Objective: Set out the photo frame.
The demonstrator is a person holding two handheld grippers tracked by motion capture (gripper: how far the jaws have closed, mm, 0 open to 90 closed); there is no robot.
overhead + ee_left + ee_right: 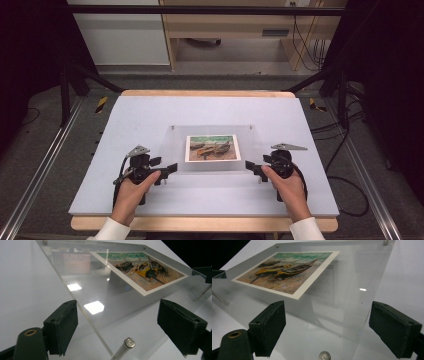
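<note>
A clear acrylic plate lies on the white table top with a print of beached boats under its middle. My left gripper sits at the plate's near left corner and my right gripper at its near right corner. In the left gripper view the jaws stand wide on either side of the plate's corner, above a metal standoff pin; the pads do not touch it. The right gripper likewise straddles the plate's edge near a pin, open.
The table top ends in a wooden lip at the front. Metal rails run along the floor on both sides, cables lie at the right, and a wooden cabinet stands behind.
</note>
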